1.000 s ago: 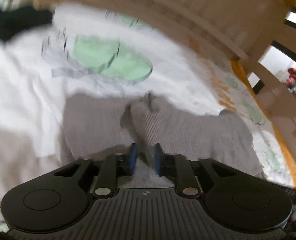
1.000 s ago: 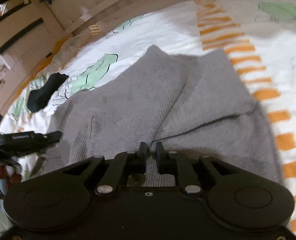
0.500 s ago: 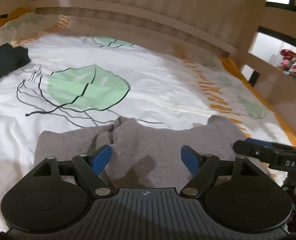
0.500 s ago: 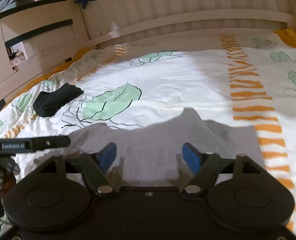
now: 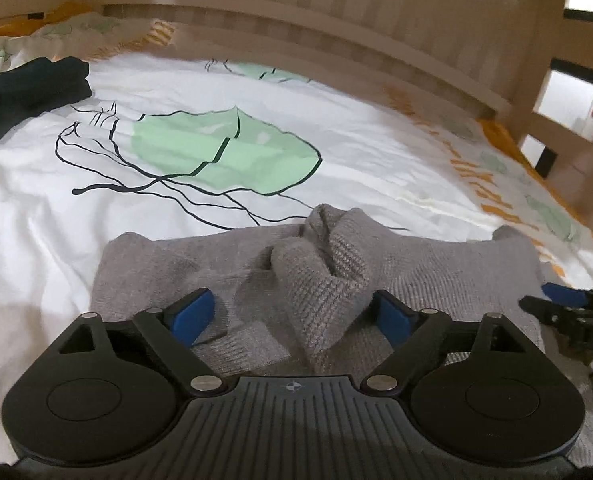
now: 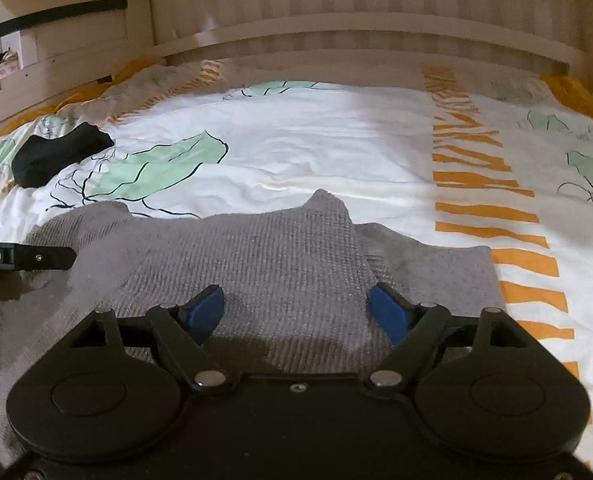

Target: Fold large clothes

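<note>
You are working over a bed covered by a white duvet (image 5: 336,152) printed with green leaves and orange stripes; its pale wooden headboard (image 6: 360,12) runs across the far side in both views. On the near part of the duvet lies the grey knit garment (image 6: 264,256), spread wide and partly folded over itself. In the right wrist view its far edge rises in a small peak near the middle, and a second layer shows at the right, ending just short of the orange stripes. In the left wrist view a bunched ridge of the same knit (image 5: 328,264) stands up in the middle, running from the far edge down toward your tool.

Your left gripper (image 5: 292,314) hangs low over the garment with its blue-padded fingers (image 5: 192,314) spread wide apart, the ridge lying between them, gripped by neither. Your right gripper (image 6: 296,310) is likewise spread wide, its blue pads (image 6: 388,314) poised above flat knit, holding nothing. Each tool's tip shows at the edge of the other's view, so the two sit side by side over the garment.

A small black garment (image 6: 56,154) lies well apart, at the far left of the duvet.
</note>
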The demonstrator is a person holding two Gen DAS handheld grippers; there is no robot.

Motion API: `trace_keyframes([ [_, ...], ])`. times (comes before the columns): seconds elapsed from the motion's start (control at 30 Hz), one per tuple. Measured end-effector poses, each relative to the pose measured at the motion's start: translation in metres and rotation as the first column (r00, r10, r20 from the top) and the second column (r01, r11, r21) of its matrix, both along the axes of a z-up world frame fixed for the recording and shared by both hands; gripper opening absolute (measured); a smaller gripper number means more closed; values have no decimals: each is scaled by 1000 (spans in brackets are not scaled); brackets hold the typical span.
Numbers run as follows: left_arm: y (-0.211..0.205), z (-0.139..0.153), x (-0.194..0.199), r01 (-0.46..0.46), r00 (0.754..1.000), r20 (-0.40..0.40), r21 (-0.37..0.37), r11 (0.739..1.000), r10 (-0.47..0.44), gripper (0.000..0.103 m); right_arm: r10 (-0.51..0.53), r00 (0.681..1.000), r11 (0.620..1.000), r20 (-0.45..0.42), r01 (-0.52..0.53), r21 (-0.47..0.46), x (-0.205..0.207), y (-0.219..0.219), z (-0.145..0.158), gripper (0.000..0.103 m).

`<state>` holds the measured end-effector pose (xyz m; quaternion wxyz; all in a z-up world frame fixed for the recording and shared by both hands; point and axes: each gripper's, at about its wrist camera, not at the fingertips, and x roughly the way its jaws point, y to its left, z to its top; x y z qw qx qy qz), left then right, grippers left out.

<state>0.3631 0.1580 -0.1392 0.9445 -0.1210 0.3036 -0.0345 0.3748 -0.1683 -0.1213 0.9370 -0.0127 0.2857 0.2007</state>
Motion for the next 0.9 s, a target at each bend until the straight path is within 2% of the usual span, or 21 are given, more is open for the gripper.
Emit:
trace_keyframes([
  [0.1,-1,-3,-1,-5,1000,21,-5,1000,5,87,-1,1000,1000,9,1,15,0,-2,-4,85],
  [0.2,-7,-3,0,-7,1000,23,24,1000,6,90,-1,1000,999,12,0,33,2,-3,-6,86],
  [0.47,-7,-6,4,-9,1000,23,30,1000,8,92,-2,1000,1000,26,2,28,2,-2,-10,88],
  [0.8,-8,-4,6,-2,1000,3,47,999,2,92,-11,999,999,36,13,-38,1,8,-8,88],
  [0.9,-10,1,10,8,999,-35,59,998,-6,93,-8,1000,999,25,10,-49,2,9,-6,89],
])
